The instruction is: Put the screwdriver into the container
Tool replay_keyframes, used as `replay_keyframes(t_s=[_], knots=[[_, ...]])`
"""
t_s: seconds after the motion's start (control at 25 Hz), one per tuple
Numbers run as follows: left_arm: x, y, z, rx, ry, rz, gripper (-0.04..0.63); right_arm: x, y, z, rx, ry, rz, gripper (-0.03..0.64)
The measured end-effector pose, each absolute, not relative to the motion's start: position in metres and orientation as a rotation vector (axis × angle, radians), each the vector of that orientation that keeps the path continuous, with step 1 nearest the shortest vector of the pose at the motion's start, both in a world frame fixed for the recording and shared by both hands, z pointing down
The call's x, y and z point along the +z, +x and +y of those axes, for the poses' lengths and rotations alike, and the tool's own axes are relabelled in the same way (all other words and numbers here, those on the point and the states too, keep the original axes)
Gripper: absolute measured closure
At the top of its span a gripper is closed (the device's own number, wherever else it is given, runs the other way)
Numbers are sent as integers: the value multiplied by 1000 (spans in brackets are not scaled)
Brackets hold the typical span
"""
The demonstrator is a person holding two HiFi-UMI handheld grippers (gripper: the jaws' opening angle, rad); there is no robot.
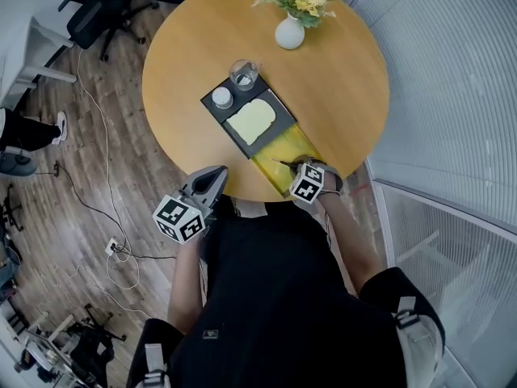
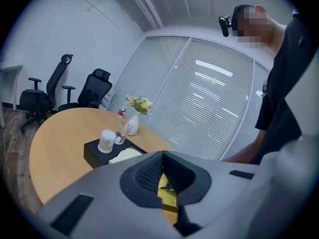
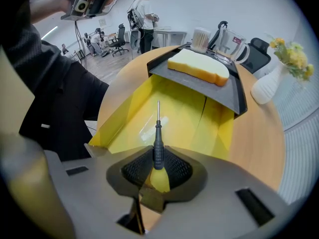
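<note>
A slim dark screwdriver with a thin metal shaft sits between the pads of my right gripper, which is shut on its handle. Its tip points down into the yellow container. In the head view that gripper hangs over the yellow container at the table's near edge, and the screwdriver sticks out to the left. My left gripper hovers just off the table edge, left of the container. It is shut and holds nothing. In the left gripper view a strip of the container shows past the jaws.
A black tray behind the container holds a slice of bread, a glass and a white cup. A white vase of flowers stands at the far side. Office chairs and floor cables lie left; a blinds-covered glass wall runs along the right.
</note>
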State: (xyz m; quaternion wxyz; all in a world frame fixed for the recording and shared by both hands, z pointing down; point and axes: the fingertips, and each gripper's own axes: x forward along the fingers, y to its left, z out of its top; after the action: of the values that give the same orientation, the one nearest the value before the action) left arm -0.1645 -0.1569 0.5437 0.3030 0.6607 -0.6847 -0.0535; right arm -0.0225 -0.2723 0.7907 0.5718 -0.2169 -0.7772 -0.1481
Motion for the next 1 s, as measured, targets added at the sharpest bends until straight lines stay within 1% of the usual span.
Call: replay_keyframes(t_s=[0.8, 1.0], knots=[[538, -164, -165, -137, 1749, -1844, 591, 811, -23, -280, -371, -533, -1805, 554], [538, -158, -171, -143, 1738, -1856, 591, 811, -24, -282, -362, -551, -1836, 536]])
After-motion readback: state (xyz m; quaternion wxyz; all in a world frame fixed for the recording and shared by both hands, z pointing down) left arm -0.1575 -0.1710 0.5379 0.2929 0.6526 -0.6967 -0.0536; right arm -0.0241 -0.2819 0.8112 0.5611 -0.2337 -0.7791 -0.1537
